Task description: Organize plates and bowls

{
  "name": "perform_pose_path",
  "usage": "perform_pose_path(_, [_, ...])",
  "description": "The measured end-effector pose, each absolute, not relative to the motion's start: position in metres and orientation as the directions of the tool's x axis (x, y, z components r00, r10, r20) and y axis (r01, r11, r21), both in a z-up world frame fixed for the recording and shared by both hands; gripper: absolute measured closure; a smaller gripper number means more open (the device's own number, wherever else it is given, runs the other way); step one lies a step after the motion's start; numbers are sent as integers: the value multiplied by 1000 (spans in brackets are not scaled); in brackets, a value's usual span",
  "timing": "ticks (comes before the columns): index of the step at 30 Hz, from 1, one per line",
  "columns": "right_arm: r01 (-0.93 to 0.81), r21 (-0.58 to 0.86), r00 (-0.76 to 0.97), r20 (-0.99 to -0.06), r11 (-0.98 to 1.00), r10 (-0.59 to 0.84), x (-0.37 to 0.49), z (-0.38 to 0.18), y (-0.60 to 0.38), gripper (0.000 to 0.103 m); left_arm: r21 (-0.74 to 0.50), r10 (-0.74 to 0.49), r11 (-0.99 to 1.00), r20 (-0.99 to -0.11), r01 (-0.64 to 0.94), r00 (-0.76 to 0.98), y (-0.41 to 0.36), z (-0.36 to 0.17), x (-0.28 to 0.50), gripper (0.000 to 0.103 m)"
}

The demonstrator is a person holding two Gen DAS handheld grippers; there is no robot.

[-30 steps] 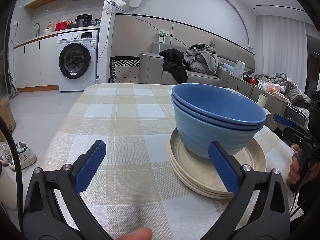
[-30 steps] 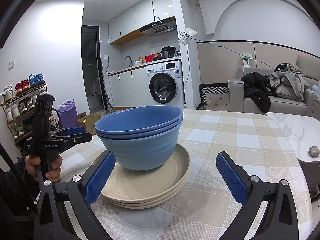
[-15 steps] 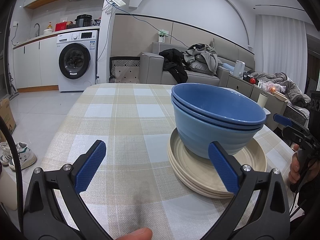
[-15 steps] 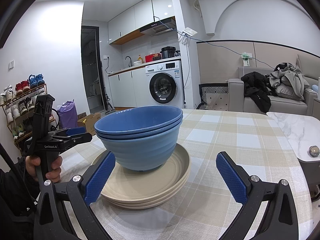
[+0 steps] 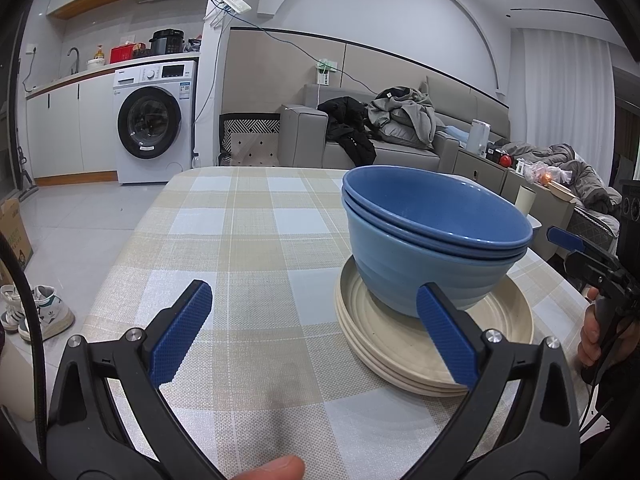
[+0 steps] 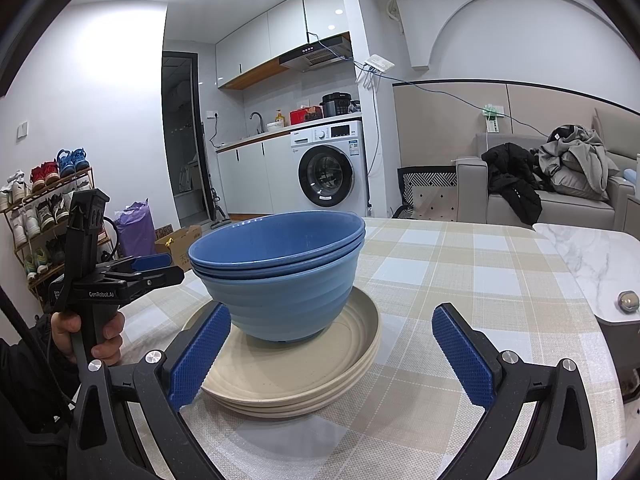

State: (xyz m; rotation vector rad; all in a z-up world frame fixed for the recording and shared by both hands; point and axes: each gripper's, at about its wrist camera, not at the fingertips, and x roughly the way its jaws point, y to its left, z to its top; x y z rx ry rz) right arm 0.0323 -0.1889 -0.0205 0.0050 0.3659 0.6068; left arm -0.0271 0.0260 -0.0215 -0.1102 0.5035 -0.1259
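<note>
A nested stack of blue bowls (image 5: 432,240) stands on a stack of cream plates (image 5: 404,344) on the checked tablecloth; both also show in the right wrist view, bowls (image 6: 280,276) on plates (image 6: 304,376). My left gripper (image 5: 312,332) is open and empty, low over the cloth, left and in front of the stack. My right gripper (image 6: 330,352) is open and empty, on the other side of the stack, its left fingertip (image 6: 200,350) beside the plates' rim. Each gripper also shows in the other's view, the right one (image 5: 592,256) and the left one (image 6: 136,272).
The table (image 5: 248,240) carries a beige and pale blue checked cloth. A marble side table (image 6: 600,256) stands to the right. A washing machine (image 5: 154,126), a sofa with clothes (image 5: 384,132) and a shoe rack (image 6: 40,216) lie beyond the table.
</note>
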Motion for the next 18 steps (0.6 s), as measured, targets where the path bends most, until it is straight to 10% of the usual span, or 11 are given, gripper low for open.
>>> perform_pose_path(18, [-556, 112, 759, -334, 824, 558, 32, -20, -189, 0, -129, -153, 986, -462, 105, 873, 27, -21, -29, 1])
